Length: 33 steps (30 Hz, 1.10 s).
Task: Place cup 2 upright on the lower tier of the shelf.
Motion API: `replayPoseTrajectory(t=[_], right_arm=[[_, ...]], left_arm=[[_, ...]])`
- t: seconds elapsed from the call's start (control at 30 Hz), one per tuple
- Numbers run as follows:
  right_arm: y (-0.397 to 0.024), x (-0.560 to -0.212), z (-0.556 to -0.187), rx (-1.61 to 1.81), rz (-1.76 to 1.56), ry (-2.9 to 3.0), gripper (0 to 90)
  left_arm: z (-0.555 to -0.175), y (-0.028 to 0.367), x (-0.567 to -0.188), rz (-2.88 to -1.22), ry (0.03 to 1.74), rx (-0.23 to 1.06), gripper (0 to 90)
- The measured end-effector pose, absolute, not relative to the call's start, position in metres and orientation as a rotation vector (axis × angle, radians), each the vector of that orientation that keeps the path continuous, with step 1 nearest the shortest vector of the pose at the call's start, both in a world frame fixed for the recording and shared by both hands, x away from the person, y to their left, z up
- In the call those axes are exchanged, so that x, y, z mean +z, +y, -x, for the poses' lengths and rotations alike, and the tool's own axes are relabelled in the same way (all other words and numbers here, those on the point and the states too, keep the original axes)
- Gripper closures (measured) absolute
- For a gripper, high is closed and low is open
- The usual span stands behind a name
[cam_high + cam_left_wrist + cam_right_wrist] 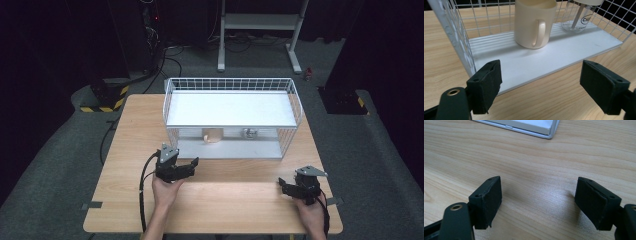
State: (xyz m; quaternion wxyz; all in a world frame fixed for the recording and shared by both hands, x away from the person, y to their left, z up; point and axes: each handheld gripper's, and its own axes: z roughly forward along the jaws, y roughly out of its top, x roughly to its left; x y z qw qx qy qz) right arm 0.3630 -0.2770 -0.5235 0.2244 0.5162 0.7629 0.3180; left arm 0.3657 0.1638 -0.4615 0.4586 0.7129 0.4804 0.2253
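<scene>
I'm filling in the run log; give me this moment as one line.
left gripper: open, empty, facing cream mug on rack lower shelf | right gripper: open, empty, over table | glass cup: beside mug

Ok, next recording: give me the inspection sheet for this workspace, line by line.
Surface: wooden table, bare in front.
Job's things: cream mug and clear glass upright on the lower shelf of a white wire rack.
Clutter: nothing seen.
Grippers: left tongs open, aimed at the mug; right tongs open over bare wood.
Cables: black cable trails from the left tongs.
Surroundings: grey carpet, metal stand, dark curtains.
</scene>
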Motion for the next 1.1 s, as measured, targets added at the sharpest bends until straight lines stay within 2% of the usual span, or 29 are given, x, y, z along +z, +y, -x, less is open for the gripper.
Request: replayPoseTrajectory(t=[1.1], right_arm=[[-0.277, -0.523, -0.363, 0.878, -1.423, 2.106, 21.8]], left_arm=[[-0.343, 0.193, -0.471, -1.749, 1.242, 0.585, 19.9]])
